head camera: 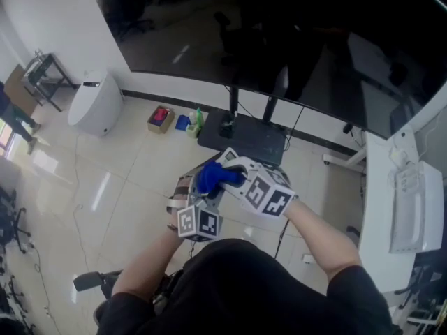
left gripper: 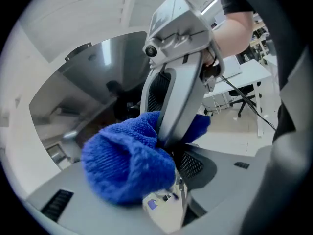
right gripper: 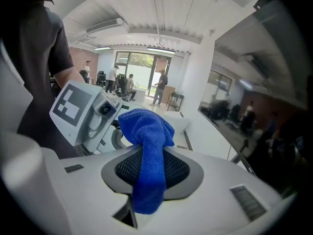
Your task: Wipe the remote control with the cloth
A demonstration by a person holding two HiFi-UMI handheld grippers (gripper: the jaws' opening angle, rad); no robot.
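Observation:
Both grippers are raised in front of my body, close together. My left gripper (head camera: 198, 199) holds a cream remote control (left gripper: 165, 208) with small buttons between its jaws; only its end shows, below the cloth. A blue cloth (left gripper: 128, 161) is bunched on top of the remote. My right gripper (head camera: 234, 178) is shut on that blue cloth (right gripper: 149, 153), which hangs in a fold from its jaws. In the left gripper view the right gripper's body (left gripper: 182, 67) rises just behind the cloth. The left gripper's marker cube (right gripper: 80, 106) shows at the left of the right gripper view.
A large dark screen (head camera: 279, 40) on a black stand (head camera: 244, 135) is ahead. On the tiled floor stand a white bin (head camera: 96, 105) and small boxes (head camera: 162, 118). A white desk (head camera: 391, 201) runs along the right. Several people stand far off by the windows (right gripper: 137, 77).

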